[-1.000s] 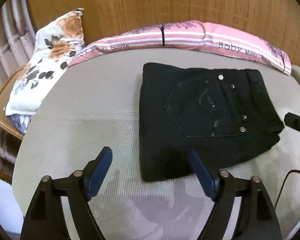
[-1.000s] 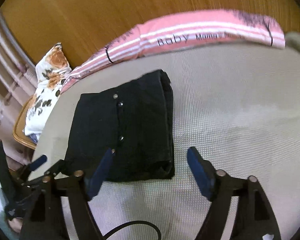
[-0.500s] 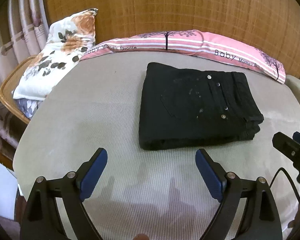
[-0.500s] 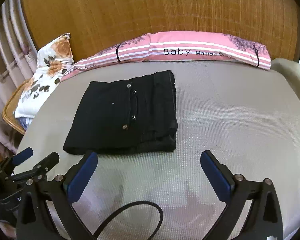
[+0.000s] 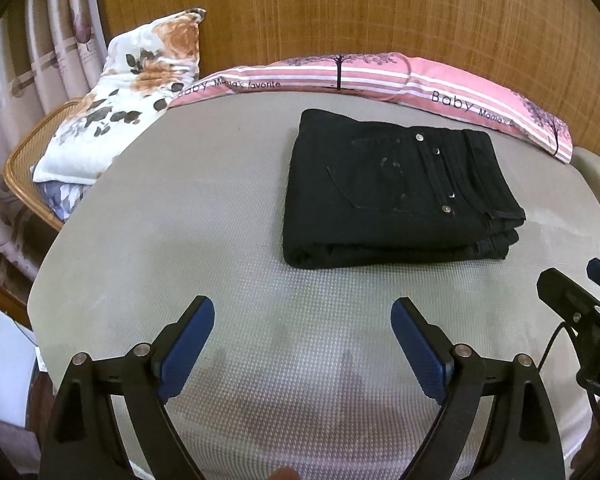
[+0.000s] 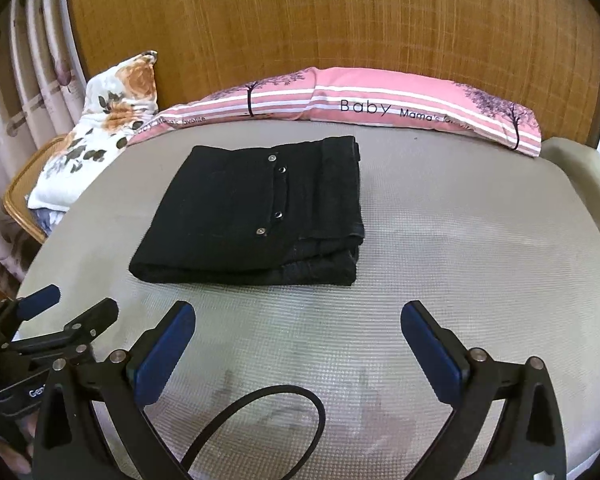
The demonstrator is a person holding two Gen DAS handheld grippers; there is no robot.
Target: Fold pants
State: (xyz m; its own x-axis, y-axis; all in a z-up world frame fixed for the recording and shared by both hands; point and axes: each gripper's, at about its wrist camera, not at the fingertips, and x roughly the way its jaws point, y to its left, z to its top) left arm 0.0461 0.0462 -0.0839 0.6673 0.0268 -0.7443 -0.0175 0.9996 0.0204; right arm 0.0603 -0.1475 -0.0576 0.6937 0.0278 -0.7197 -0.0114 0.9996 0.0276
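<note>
Black pants (image 5: 396,196) lie folded into a thick rectangle on the grey mattress (image 5: 180,240), back pocket and metal rivets facing up. They also show in the right wrist view (image 6: 256,212). My left gripper (image 5: 302,316) is open and empty, held above the mattress in front of the pants. My right gripper (image 6: 298,320) is open and empty, also in front of the pants and apart from them. The right gripper shows at the right edge of the left wrist view (image 5: 580,300).
A pink striped pillow (image 5: 380,76) lies along the wooden headboard (image 6: 340,20). A floral pillow (image 5: 132,96) rests on a rattan chair (image 5: 24,172) at the left. Curtains (image 5: 28,60) hang far left. A black cable (image 6: 260,420) loops under the right gripper.
Both grippers have pulled back and up from the folded pants, which now sit farther away. Both stay open. The pants have not moved.
</note>
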